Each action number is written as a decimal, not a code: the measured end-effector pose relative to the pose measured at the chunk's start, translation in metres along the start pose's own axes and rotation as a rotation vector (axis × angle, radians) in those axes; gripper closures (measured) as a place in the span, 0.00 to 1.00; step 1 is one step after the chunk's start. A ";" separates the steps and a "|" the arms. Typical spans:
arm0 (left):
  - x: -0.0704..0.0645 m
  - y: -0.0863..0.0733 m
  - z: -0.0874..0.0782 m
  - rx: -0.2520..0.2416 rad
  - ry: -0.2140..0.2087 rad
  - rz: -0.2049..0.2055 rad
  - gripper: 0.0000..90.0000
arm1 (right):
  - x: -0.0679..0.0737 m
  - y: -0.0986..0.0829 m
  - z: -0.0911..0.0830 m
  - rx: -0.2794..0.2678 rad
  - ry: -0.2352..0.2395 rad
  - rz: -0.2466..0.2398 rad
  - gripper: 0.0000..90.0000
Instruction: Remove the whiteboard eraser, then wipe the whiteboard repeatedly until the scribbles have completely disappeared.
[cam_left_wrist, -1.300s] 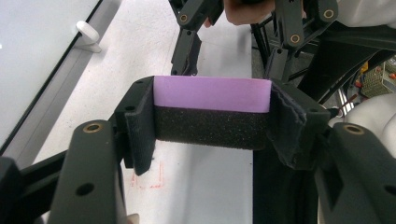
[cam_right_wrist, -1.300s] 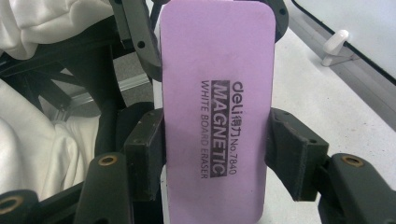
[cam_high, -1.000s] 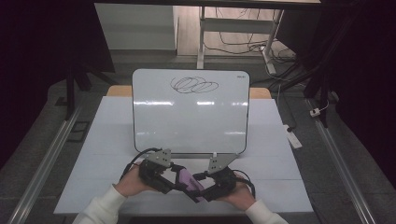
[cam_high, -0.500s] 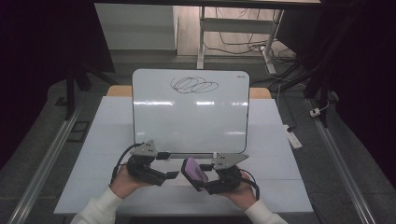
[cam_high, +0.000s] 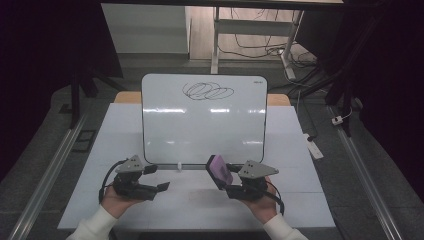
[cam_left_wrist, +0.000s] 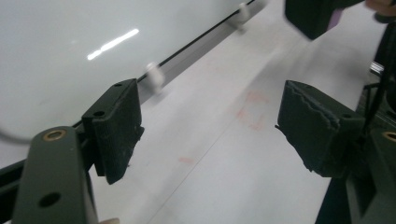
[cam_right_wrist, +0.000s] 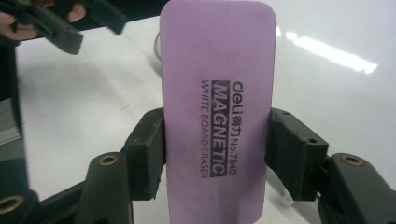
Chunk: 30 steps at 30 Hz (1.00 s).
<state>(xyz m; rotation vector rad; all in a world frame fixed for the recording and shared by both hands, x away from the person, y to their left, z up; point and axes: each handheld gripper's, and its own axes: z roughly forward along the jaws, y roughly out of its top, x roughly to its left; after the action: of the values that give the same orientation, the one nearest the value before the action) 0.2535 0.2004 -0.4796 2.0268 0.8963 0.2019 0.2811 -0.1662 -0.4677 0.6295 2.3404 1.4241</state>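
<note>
A whiteboard (cam_high: 204, 120) stands tilted at the table's middle, with a black scribble (cam_high: 207, 91) near its top. My right gripper (cam_high: 226, 186) is shut on a purple whiteboard eraser (cam_high: 219, 170), held just in front of the board's lower right edge. In the right gripper view the eraser (cam_right_wrist: 217, 107) stands upright between the jaws, its printed label facing the camera. My left gripper (cam_high: 161, 186) is open near the board's lower left corner; in the left gripper view its jaws (cam_left_wrist: 210, 133) stand wide apart over the bare table with nothing between them.
The white table (cam_high: 125, 140) runs under and around the board. A white remote-like object (cam_high: 314, 147) lies at the table's right edge. Small white clips (cam_left_wrist: 153, 77) hold the board's bottom edge. Metal rails (cam_high: 45, 175) flank the table on both sides.
The two grippers have drawn apart: the left one let go of the eraser and moved left. The right one lifted the eraser up toward the board.
</note>
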 end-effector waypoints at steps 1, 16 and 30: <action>0.002 -0.003 -0.002 -0.002 0.011 -0.011 0.25 | 0.000 0.000 -0.001 -0.006 -0.011 0.001 0.45; 0.028 -0.041 -0.024 -0.017 0.089 -0.117 0.25 | -0.012 0.009 -0.014 -0.069 -0.171 0.000 0.45; 0.029 -0.041 -0.018 -0.008 0.077 -0.117 0.24 | -0.028 0.028 -0.018 -0.100 -0.275 -0.029 0.45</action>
<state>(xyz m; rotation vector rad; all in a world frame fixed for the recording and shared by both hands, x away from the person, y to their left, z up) 0.2448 0.2459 -0.5059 1.9633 1.0568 0.2199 0.3010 -0.1834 -0.4334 0.7107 2.0458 1.3381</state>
